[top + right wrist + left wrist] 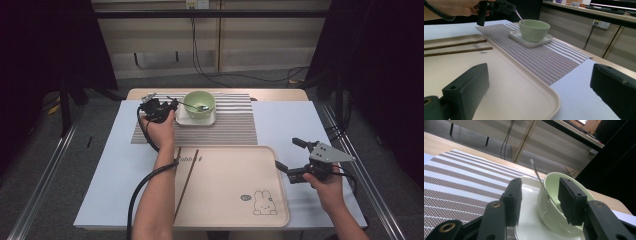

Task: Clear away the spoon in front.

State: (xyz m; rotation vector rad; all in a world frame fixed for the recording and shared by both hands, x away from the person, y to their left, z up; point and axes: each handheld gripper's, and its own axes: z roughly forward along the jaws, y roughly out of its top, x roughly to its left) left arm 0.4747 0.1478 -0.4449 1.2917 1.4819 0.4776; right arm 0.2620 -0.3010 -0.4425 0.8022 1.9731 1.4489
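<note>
On the bench (300, 125) a beige tray (230, 200) lies nearest the person, with a striped mat (235, 125) beyond it carrying a white plate (182, 120) and, on that, the green bowl (200, 102). A spoon (187, 105) rests in the bowl, handle leaning over the rim toward the left tongs (172, 105), which hang released just beside it. The step looks like the reach for the spoon; next, those tongs need to straddle the thin handle and close. The right tongs (287, 155) wait released by the tray's right edge.
</note>
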